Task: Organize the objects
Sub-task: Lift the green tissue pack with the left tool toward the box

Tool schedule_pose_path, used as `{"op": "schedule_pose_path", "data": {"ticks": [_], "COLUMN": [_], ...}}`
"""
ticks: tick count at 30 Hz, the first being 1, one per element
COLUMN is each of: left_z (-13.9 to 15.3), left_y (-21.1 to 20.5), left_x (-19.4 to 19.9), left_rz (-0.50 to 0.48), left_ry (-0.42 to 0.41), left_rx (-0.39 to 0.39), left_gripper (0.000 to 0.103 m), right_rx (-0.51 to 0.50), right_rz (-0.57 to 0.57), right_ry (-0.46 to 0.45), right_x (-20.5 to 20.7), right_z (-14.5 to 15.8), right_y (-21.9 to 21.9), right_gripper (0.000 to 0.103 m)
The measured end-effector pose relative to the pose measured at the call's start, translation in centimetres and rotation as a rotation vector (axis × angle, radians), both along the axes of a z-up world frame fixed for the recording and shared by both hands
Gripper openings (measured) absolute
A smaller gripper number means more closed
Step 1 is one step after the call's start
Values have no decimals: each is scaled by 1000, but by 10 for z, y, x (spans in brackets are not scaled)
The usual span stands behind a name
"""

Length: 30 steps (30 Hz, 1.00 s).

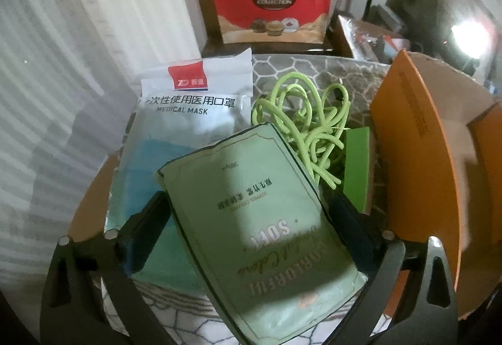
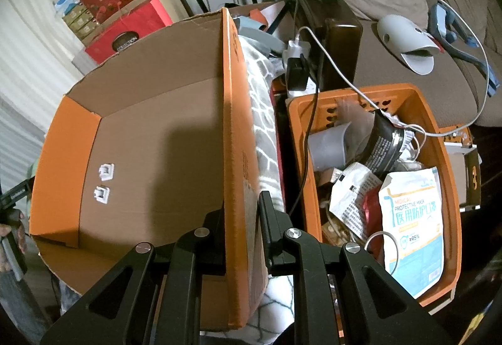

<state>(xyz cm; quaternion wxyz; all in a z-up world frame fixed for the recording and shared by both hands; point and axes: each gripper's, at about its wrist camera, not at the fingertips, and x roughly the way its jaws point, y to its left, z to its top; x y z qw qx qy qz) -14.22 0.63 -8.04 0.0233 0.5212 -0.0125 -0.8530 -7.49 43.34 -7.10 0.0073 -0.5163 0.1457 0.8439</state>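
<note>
Left gripper (image 1: 251, 216) clamps the tissue pack (image 1: 257, 219) above the mask bag (image 1: 188, 113); right gripper (image 2: 241, 229) pinches the box wall (image 2: 233, 125). Soft pack may slip; box may tip.

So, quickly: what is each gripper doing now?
Left gripper: shut on the green tissue pack.
Right gripper: shut on the cardboard box wall.

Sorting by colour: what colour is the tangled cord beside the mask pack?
Bright lime green cord, clearest in the left wrist view.
</note>
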Motion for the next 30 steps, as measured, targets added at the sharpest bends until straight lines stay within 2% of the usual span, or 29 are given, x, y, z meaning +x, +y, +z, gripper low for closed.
{"op": "schedule_pose_path", "data": {"ticks": [4,10,16,18,19,20,23,28,30], "left_z": [8,20,22,21,21,21,23,13,5], "left_y": [-13,-40,-48,-47,-46,-45,-35,-14,-6], "left_x": [4,11,9,8,8,10,15,11,10], "left_rz": [11,14,34,44,48,48,44,70,102], "left_ry": [33,51,30,18,13,8,15,-38,-61], "left_rx": [74,253,283,277,270,262,231,207,174], "left_gripper": [78,54,48,52,58,72,92,95,95], "right_rx": [1,-1,0,1,1,2,3,3,3], "right_rz": [-1,0,-1,0,0,0,0,-1,-3], "right_ry": [0,0,0,-1,-1,-2,-3,-2,-2], "right_x": [0,0,0,1,1,1,1,1,0], "right_z": [0,0,-1,0,-1,-1,-1,-1,-1], "right_y": [1,1,1,1,1,1,3,2,2], "right_gripper": [14,14,14,14,14,14,14,14,15]}}
